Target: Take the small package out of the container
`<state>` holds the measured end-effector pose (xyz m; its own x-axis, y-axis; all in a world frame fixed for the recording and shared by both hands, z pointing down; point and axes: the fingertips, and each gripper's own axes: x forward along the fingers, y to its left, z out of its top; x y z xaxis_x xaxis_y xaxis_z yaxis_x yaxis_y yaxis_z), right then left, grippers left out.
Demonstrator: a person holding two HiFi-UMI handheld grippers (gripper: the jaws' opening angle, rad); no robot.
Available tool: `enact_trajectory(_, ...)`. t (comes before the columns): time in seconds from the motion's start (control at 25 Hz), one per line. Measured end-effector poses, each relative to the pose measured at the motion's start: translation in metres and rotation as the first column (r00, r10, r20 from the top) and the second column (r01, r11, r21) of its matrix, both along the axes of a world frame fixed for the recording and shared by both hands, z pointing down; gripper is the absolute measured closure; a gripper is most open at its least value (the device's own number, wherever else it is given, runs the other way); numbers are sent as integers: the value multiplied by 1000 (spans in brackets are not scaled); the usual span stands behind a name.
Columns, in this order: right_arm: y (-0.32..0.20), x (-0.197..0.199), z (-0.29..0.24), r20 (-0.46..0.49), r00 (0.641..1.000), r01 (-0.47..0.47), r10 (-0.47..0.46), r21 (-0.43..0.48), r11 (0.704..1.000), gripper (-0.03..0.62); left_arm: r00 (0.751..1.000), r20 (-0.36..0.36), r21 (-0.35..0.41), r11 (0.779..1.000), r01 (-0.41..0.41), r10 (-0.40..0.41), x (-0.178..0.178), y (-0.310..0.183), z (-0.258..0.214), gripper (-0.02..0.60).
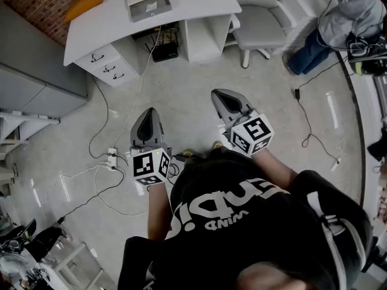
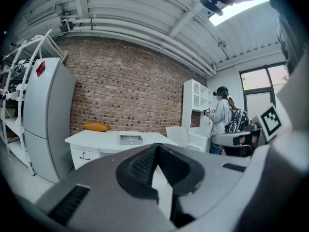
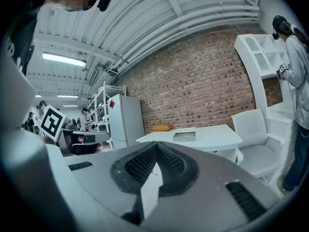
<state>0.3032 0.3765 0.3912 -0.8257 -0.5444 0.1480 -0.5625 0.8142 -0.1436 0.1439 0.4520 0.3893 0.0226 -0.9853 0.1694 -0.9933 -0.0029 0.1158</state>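
A shallow grey container [image 1: 148,3] rests on a white desk [image 1: 187,11] at the far side of the room; it also shows in the left gripper view [image 2: 130,139] and the right gripper view [image 3: 184,136]. I cannot make out a small package in it from here. My left gripper [image 1: 149,112] and right gripper [image 1: 219,94] hang over the bare floor, well short of the desk, both pointing towards it. The jaws of the left gripper [image 2: 156,146] meet at their tips with nothing between them. The right gripper [image 3: 155,147] is shut and empty too.
An orange cushion [image 1: 84,5] lies on the desk's left end. A white chair [image 1: 257,29] stands right of the desk, and a person [image 1: 344,17] is by white shelves beyond it. A grey fridge [image 2: 48,115] stands at left. Cables and a power strip [image 1: 112,156] cross the floor.
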Motion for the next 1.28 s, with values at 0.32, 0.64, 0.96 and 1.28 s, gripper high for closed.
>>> enact_trajectory(0.32,6,-7,1,-2,1000,-1,1,5,1000,595,1000,-1,-11,1000,1,-1,-6,7,3,577)
enact_trajectory(0.64,15,-22,11,11,1000,-18,19,-33,999,594,1000,2,-23,1000,-7,7,-26,10,9,577)
enact_trajectory(0.96,25,-34,24,-3,995,-99,99,-28,995,594,998,-16,-10,998,-63,63,-50,11,22,577)
enact_trajectory(1.28,27,-49,24,-11,992,-124,124,-29,992,594,996,-29,-22,996,-83,82,-68,5,28,577)
